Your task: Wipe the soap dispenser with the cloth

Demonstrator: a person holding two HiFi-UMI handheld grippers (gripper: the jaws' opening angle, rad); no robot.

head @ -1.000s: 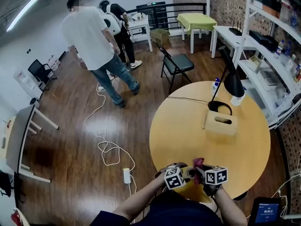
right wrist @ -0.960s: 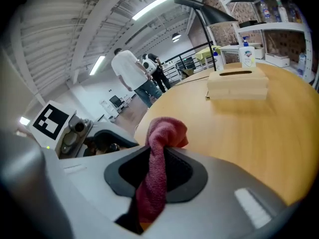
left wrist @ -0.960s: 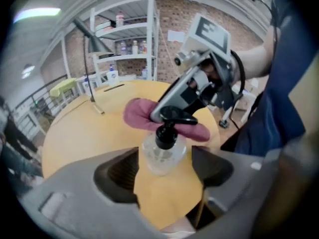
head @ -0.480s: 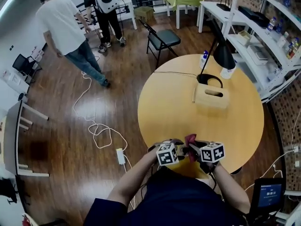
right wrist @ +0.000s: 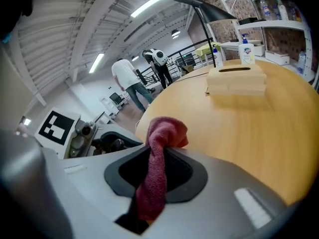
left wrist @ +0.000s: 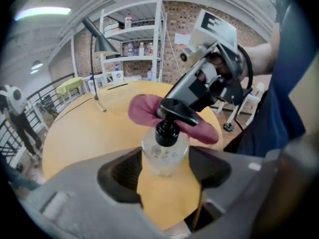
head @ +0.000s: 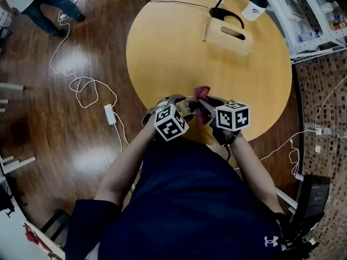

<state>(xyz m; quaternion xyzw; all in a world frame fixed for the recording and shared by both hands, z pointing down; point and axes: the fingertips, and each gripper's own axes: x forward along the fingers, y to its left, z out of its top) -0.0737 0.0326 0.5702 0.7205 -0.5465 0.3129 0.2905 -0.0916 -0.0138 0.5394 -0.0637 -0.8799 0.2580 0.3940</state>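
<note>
My left gripper [left wrist: 163,171], just closing, clamps the soap dispenser [left wrist: 163,152]; my right gripper [right wrist: 158,172] pinches the cloth [right wrist: 165,131]. Only the left gripper view shows the cloth behind the pump [left wrist: 178,111].

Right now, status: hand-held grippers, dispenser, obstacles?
Left hand-held gripper, jaws just closing, holds soap dispenser. Right hand-held gripper clamps cloth at pump. Nothing blocking.

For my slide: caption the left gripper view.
Left hand-held gripper, jaws just closed further, clamps the soap dispenser while the right hand-held gripper holds the red cloth behind its pump.
</note>
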